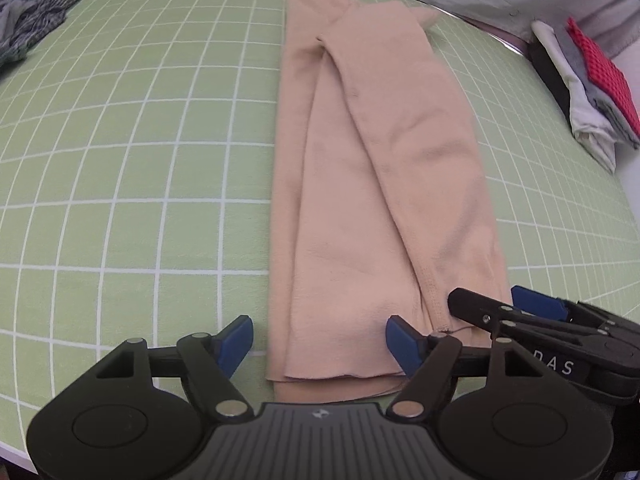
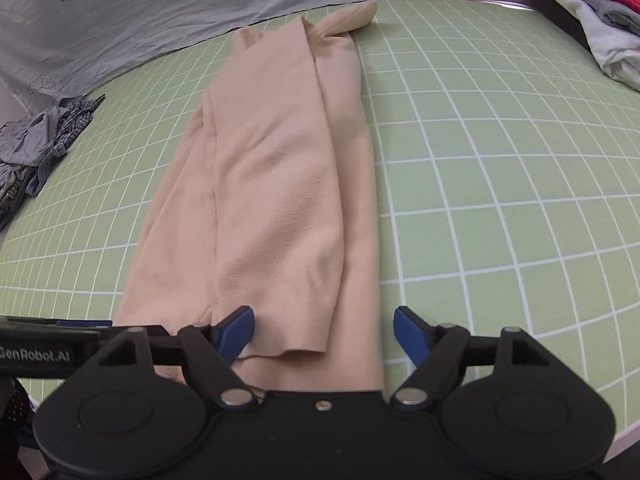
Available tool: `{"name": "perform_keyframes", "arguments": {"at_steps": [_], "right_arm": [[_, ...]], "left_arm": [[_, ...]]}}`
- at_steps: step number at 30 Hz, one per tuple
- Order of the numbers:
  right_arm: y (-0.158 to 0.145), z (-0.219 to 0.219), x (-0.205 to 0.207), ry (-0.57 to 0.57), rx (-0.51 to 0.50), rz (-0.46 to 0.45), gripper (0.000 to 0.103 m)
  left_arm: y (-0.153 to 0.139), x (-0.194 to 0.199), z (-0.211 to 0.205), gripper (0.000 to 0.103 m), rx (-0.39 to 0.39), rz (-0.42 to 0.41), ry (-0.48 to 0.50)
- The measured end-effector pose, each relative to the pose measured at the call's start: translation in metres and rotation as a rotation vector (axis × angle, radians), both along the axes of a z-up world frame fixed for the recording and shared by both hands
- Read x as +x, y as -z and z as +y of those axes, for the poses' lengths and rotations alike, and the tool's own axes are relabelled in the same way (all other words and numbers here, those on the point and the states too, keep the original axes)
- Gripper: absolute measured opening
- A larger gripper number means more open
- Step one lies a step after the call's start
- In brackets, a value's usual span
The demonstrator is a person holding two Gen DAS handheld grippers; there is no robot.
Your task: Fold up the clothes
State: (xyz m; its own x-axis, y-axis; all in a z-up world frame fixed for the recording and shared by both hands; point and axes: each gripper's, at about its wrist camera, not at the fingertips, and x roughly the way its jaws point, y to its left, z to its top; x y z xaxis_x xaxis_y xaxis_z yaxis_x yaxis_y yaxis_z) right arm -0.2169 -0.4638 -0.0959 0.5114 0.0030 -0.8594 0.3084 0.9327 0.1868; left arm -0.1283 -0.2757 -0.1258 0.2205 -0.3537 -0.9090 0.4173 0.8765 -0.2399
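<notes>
A beige garment (image 1: 372, 184) lies folded lengthwise into a long strip on the green grid mat (image 1: 140, 140), running away from me. It also shows in the right wrist view (image 2: 272, 200). My left gripper (image 1: 320, 344) is open, its jaws straddling the near left part of the garment's hem. My right gripper (image 2: 324, 336) is open over the near right part of the hem, and it shows from the side in the left wrist view (image 1: 520, 312). Neither holds any cloth.
A stack of folded clothes (image 1: 580, 80) with a red mesh piece on top sits at the mat's right edge, also in the right wrist view (image 2: 592, 4). A crumpled plaid and grey pile (image 2: 40, 140) lies at the left. A grey sheet (image 2: 160, 12) lies beyond the mat.
</notes>
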Motion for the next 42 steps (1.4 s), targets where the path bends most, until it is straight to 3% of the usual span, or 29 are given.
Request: {"name": "perform_keyframes", "arguments": {"at_steps": [2,4,7,9,10,15,18,21,23,31,36,42], "right_arm": [[-0.001,0.004,-0.001,-0.027,-0.008,-0.007,0.075],[-0.002,0.007,-0.004,-0.077,-0.027,-0.021,0.054],[-0.005,0.008,-0.009,-0.145,-0.026,-0.039,0.029],[-0.007,0.005,-0.012,-0.174,-0.008,-0.051,0.021],[-0.008,0.003,-0.014,-0.188,-0.003,-0.054,0.018],[-0.018,-0.003,-0.043,-0.255,0.023,-0.019,0.016],[-0.027,-0.019,-0.065,-0.219,0.120,-0.026,0.015],[-0.054,-0.039,-0.068,-0.200,0.209,-0.112,0.013],[-0.081,-0.049,-0.057,-0.211,0.217,-0.189,0.012],[-0.169,-0.073,0.023,-0.268,0.134,-0.486,0.012],[-0.191,-0.094,0.080,-0.267,0.084,-0.588,0.012],[-0.169,-0.115,0.149,-0.254,0.056,-0.557,0.012]], "left_arm": [[0.000,-0.003,-0.002,0.072,0.005,-0.014,0.016],[-0.001,-0.005,-0.004,0.066,-0.008,-0.010,0.053],[-0.001,-0.012,-0.009,0.046,-0.019,-0.021,0.115],[0.002,-0.011,-0.007,0.018,-0.055,0.021,0.111],[0.003,-0.011,-0.004,0.017,-0.081,0.058,0.108],[0.005,-0.027,0.010,0.013,-0.186,0.212,0.152],[-0.010,-0.034,0.017,0.013,-0.235,0.213,0.173],[-0.046,-0.020,0.022,0.013,-0.297,0.142,0.167],[-0.076,-0.005,0.024,0.013,-0.340,0.063,0.161],[-0.168,0.076,0.000,0.012,-0.533,-0.161,0.035],[-0.192,0.128,-0.024,0.012,-0.571,-0.253,-0.021],[-0.165,0.187,-0.051,0.013,-0.527,-0.208,-0.092]]}}
